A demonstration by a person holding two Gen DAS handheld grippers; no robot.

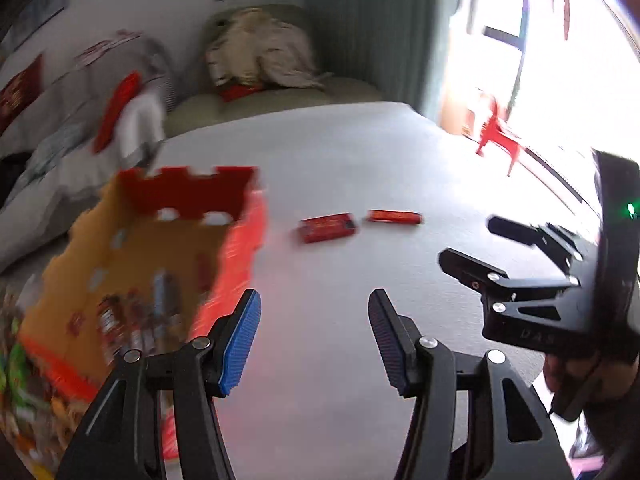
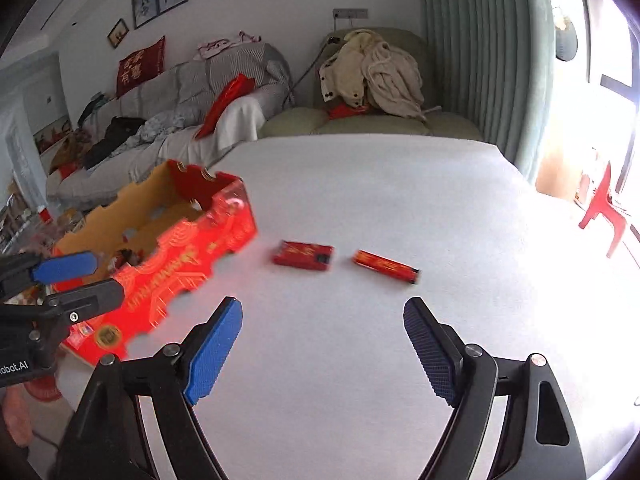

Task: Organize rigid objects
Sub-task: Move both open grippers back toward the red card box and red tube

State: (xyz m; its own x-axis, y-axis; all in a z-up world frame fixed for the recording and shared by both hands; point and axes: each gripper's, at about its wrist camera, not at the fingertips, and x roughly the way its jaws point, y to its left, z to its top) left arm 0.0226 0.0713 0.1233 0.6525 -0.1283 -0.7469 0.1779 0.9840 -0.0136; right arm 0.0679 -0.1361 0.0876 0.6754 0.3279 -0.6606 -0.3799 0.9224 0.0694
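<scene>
Two red packs lie side by side on the white bench, ahead of both empty grippers.

Both the wider red pack (image 2: 303, 255) and the narrow red pack (image 2: 386, 266) rest flat, near each other but apart, just right of the open red-and-tan cardboard box (image 2: 168, 256), which holds several small items too blurred to tell. Nothing sits between the fingers of the right gripper (image 2: 323, 350), whose jaws stand fully wide; both packs lie beyond its fingertips, well apart from them. At the box's near corner, the left gripper (image 1: 315, 340) is about half open and grips nothing. The bench (image 2: 360, 184) is otherwise covered in plain white.
</scene>
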